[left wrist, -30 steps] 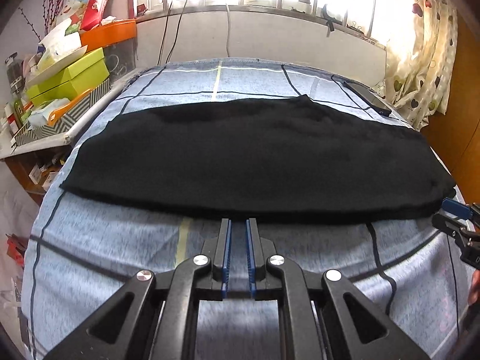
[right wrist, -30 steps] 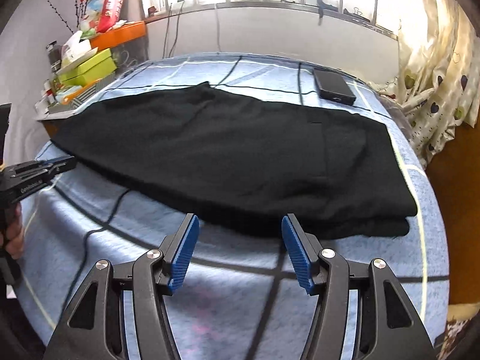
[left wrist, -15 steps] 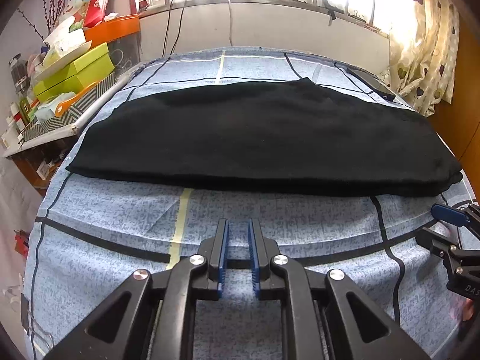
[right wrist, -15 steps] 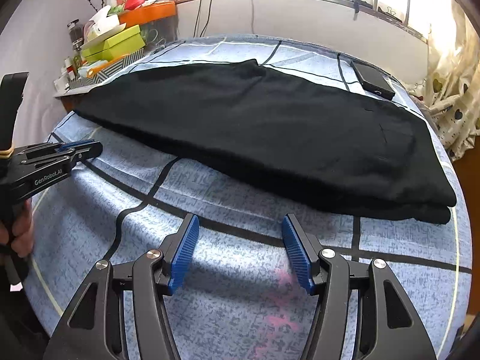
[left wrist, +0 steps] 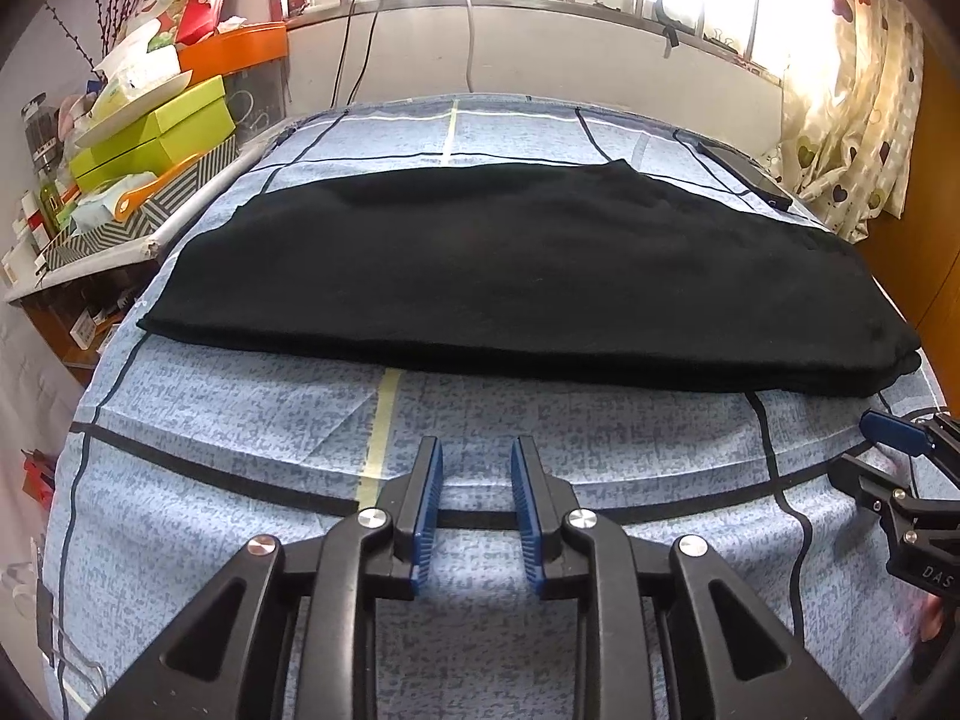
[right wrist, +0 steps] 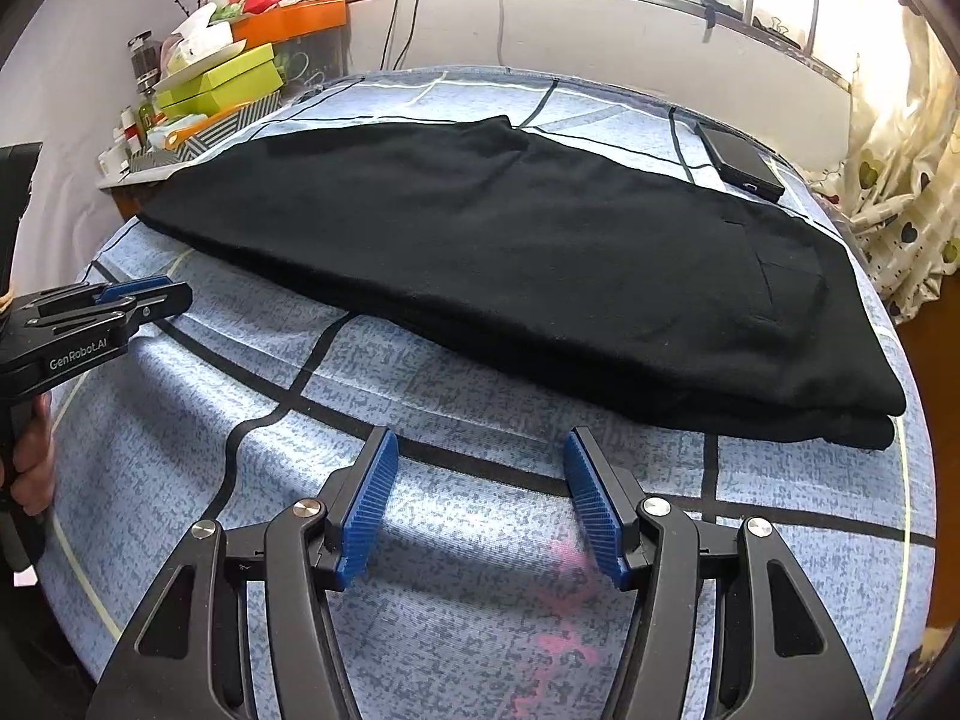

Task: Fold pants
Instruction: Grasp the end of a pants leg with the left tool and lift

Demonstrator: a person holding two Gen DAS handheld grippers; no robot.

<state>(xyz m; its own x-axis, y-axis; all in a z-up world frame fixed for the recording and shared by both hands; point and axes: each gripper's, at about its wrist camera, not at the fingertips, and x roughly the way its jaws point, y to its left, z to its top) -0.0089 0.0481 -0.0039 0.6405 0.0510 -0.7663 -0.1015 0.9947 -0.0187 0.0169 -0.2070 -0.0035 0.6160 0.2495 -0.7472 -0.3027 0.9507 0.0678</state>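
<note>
Black pants [left wrist: 516,276] lie flat on the blue checked bed cover, folded lengthwise, legs to the left and waist to the right; they also show in the right wrist view [right wrist: 540,252]. My left gripper [left wrist: 475,462] hovers over bare cover in front of the pants' near edge, jaws a small way apart and empty. My right gripper [right wrist: 480,450] is wide open and empty, short of the near edge toward the waist end. Each gripper shows in the other's view: the right one [left wrist: 888,450] and the left one [right wrist: 120,306].
A black phone [right wrist: 741,162] lies on the bed cover [left wrist: 540,420] behind the pants at the right. A shelf with green boxes [left wrist: 150,144] and clutter stands left of the bed. A heart-patterned curtain [left wrist: 852,108] hangs at the right. A window wall is behind.
Both grippers have drawn back from the pants toward the bed's near edge. The left jaws have opened from nearly shut to a small gap. The pants have not moved.
</note>
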